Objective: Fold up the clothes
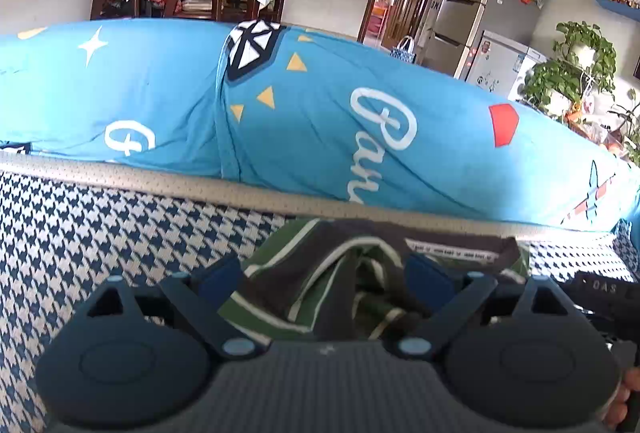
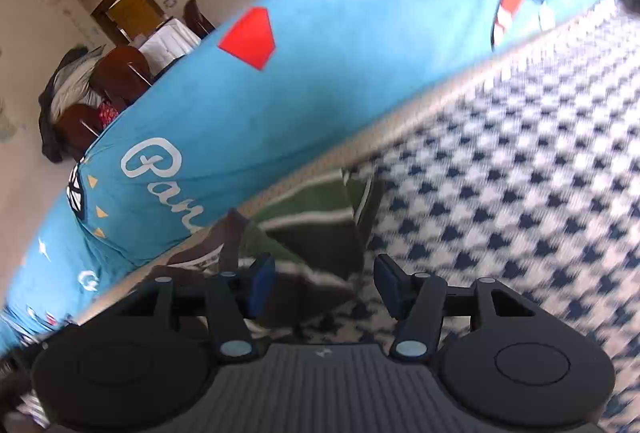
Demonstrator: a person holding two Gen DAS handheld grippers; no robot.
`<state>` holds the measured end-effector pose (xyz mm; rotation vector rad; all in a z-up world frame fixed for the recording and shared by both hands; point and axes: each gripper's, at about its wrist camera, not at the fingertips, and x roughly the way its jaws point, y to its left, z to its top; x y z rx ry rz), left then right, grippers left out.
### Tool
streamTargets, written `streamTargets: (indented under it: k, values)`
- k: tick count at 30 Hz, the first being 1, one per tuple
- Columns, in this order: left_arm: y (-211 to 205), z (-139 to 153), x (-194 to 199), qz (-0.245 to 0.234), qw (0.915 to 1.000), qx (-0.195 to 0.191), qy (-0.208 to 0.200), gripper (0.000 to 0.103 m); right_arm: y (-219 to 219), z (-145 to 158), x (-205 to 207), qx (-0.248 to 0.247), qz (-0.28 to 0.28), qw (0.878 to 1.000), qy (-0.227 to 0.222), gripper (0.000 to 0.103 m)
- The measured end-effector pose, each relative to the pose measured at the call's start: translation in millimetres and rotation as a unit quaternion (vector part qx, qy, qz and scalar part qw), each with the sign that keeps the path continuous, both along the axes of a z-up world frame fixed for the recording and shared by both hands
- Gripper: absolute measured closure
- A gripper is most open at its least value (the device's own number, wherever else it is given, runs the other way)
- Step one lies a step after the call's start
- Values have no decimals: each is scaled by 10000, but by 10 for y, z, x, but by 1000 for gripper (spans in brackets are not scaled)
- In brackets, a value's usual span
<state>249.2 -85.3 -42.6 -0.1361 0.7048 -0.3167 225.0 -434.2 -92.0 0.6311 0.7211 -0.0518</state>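
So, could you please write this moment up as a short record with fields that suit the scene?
garment: green, brown and white striped shirt, crumpled, lying by the seat's back edge
surface: blue-and-white houndstooth seat cover
behind: blue printed sheet over the backrest
left gripper: open, fingers on either side of the shirt's bunched fabric
right gripper: open, over the shirt's edge, not gripping
image quality: right wrist view blurred
fold status: not yet begun
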Motion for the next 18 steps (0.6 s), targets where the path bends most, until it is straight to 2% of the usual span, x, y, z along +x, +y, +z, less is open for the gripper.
streamTargets:
  k: [3,8,12,15,18]
  values:
    - [45,-44,-31,-109,9999,9,92,8,23,-69,19,326,-12,9994,79,46]
    - [123,-119,-81,-282,9993,22,246,7,96,-159,59,520,-96,9985,139,43]
    - [200,-195,-77,-318,9987,-1,397,6,155,-195,100,549,-145,9983,149,43]
    - [257,-259,-59,-282,9984,-15,486,6,220,-166,126,495,-94,9987,-7,44]
    - [301,-321,-42,-249,9981,-3,558,6,306,-104,159,356,7,9991,-225,53]
